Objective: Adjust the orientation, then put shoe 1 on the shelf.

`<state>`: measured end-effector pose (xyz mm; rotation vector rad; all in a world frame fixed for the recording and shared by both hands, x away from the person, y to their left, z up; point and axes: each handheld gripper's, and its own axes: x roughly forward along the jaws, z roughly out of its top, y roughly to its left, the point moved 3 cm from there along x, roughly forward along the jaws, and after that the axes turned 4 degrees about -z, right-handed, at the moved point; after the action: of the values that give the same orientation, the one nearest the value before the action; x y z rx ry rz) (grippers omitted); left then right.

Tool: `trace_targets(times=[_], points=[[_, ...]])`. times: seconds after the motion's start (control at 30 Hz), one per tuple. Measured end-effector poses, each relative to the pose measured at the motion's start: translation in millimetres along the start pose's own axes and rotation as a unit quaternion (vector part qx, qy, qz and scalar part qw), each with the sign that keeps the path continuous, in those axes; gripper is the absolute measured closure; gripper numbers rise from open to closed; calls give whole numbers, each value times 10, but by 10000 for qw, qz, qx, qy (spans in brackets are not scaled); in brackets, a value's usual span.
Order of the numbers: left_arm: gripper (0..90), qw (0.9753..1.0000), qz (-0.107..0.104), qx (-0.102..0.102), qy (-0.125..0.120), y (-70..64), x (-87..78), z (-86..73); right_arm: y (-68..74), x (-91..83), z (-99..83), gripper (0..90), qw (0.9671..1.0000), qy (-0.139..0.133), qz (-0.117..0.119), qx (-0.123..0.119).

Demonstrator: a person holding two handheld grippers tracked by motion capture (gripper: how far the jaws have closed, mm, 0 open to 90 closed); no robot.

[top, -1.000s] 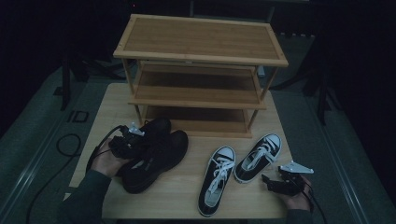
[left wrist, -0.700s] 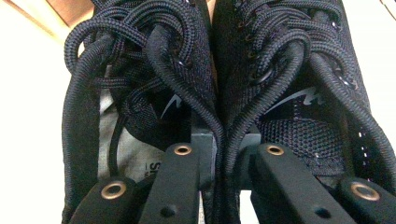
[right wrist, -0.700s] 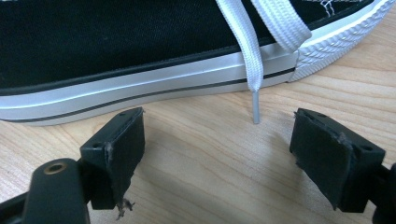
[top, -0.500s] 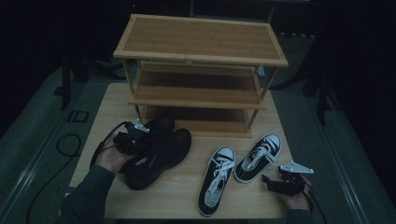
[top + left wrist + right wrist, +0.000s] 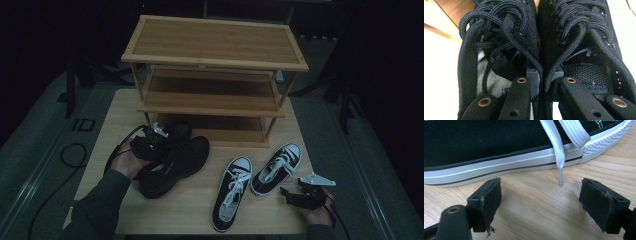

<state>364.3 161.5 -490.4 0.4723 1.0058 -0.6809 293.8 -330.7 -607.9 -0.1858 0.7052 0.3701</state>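
Surface [image 5: 200, 210]: pale wood, filling the lower middle of the high view; bare grain also lies between the jaws in the right gripper view.
Rack [image 5: 215, 50]: three wooden shelves, standing at the back of the surface, upper centre of the high view.
Black shoes [image 5: 172, 160]: a pair side by side, lower left of centre in the high view, just in front of the rack's bottom shelf; in the left gripper view they fill the frame, laces [image 5: 524, 50] looping over both openings.
Sneakers [image 5: 255, 182]: a black-and-white pair, lower right of centre in the high view, resting on the surface, apart from the black shoes; one sole edge runs across the top of the right gripper view, a white lace tip hanging to the wood.
Left hand-held gripper [image 5: 150, 145]: clenched on the black shoes, one jaw inside each shoe, the two inner collars pinched between them.
Right hand-held gripper [image 5: 295, 195]: released, jaws spread wide, low at the lower right, near the sneakers, not touching them.
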Motion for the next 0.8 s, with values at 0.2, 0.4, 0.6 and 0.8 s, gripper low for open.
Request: trace_targets(times=[0.2, 0.4, 0.6, 0.8], points=[[840, 10000, 4, 35, -8, 5, 11, 79, -3, 2, 2, 176, 10000, 3, 10, -12], [841, 10000, 3, 38, 21, 3, 31, 119, -3, 1, 2, 176, 10000, 5, 9, -13], [841, 10000, 64, 39, -3, 19, 54, 168, -2, 2, 2, 175, 10000, 4, 9, -12], [841, 9999, 76, 78, 34, 13, 82, 249, -3, 1, 2, 175, 10000, 5, 9, -13]])
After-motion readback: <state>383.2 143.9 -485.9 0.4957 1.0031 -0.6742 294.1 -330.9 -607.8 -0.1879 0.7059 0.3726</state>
